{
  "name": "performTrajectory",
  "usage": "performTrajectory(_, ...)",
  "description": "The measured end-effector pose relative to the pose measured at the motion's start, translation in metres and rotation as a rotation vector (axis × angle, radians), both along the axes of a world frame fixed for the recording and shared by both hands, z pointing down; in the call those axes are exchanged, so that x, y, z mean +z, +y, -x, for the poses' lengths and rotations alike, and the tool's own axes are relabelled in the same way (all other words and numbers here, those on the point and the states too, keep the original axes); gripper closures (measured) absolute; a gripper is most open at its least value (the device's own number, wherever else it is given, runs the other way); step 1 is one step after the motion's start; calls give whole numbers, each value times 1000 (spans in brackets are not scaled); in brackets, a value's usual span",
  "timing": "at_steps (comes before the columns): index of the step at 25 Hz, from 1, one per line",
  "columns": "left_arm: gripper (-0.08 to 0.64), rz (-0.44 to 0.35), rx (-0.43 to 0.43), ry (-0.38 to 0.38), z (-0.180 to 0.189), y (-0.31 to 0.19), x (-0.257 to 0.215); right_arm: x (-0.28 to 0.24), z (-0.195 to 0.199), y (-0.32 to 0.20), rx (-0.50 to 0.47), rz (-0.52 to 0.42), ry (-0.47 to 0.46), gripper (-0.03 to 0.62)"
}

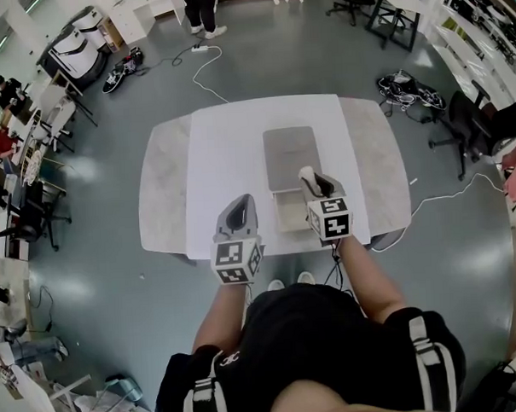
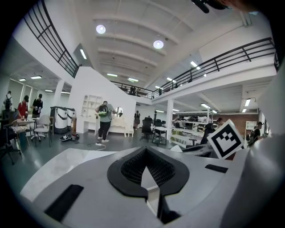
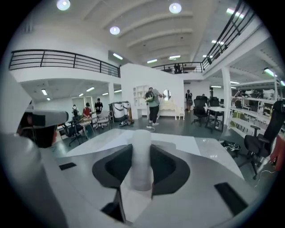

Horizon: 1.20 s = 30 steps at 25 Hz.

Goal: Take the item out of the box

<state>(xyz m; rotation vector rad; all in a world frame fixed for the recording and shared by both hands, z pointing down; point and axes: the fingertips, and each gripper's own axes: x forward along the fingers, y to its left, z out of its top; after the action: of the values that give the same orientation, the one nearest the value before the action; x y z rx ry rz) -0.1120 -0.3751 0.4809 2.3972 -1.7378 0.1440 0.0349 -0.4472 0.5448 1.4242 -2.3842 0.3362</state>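
Note:
An open grey box lies on the white mat (image 1: pixel 226 159) of the table, its lid (image 1: pixel 291 157) at the far side and its shallow base (image 1: pixel 290 210) near the front edge. My right gripper (image 1: pixel 312 183) is above the base's right side, shut on a white cylindrical item (image 1: pixel 308 176). In the right gripper view that item (image 3: pixel 141 158) stands upright between the dark pads (image 3: pixel 167 171). My left gripper (image 1: pixel 239 212) hovers left of the base, over the mat. In the left gripper view the left gripper (image 2: pixel 145 153) has its jaws together and holds nothing.
The grey table (image 1: pixel 165 188) stands on an open floor. A white cable (image 1: pixel 203 71) runs behind it, and another cable (image 1: pixel 437 200) trails to the right. Office chairs (image 1: pixel 468 128) and desks line the room's sides. A person (image 3: pixel 152 106) stands far off.

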Motion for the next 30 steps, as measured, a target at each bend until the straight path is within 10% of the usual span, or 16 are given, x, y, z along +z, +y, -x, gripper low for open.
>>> performTrajectory(11, 555, -49, 65, -4, -29, -4, -14, -98, -40, 31, 93, -380, -140, 469)
performTrajectory(30, 555, -52, 126, -7, -59, 1, -12, -94, -66, 53, 132, -387, -149, 469)
